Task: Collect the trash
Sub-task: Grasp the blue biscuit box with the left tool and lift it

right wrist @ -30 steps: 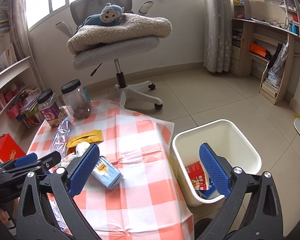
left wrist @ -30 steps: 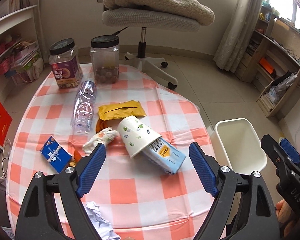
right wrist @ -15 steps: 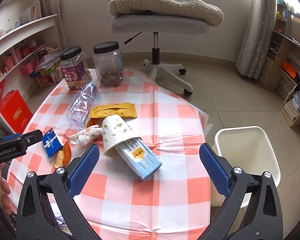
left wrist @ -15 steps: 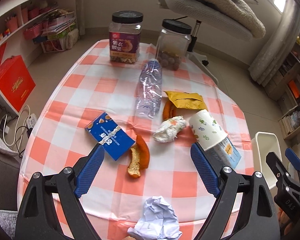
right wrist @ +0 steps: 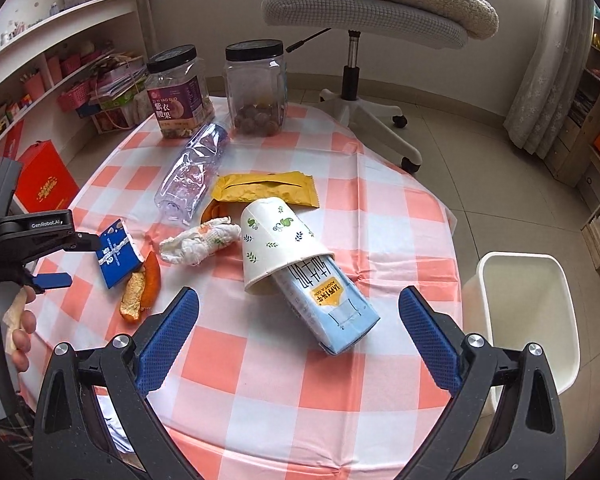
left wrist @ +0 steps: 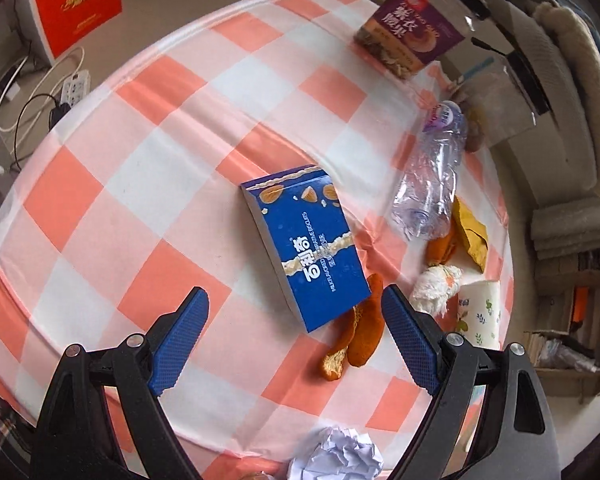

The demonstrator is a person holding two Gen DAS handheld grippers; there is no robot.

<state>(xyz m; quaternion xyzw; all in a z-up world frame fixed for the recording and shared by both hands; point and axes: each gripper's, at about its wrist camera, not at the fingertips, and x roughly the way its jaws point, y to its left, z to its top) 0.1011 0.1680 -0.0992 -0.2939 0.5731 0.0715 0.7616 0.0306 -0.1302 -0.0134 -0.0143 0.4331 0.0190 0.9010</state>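
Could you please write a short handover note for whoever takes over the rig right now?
Left gripper: open, empty, low over the blue biscuit box, jaws either side of its near end.
Right gripper: open, empty, above the milk carton, whose top is tucked inside the tipped paper cup.
On the table: crushed bottle, yellow wrapper, tissue wad, orange peel, crumpled paper. Two lidded jars at the far edge.
White bin stands on the floor to the right of the table.
Done: nothing gripped now.
Left: bin each item; the box looks first.
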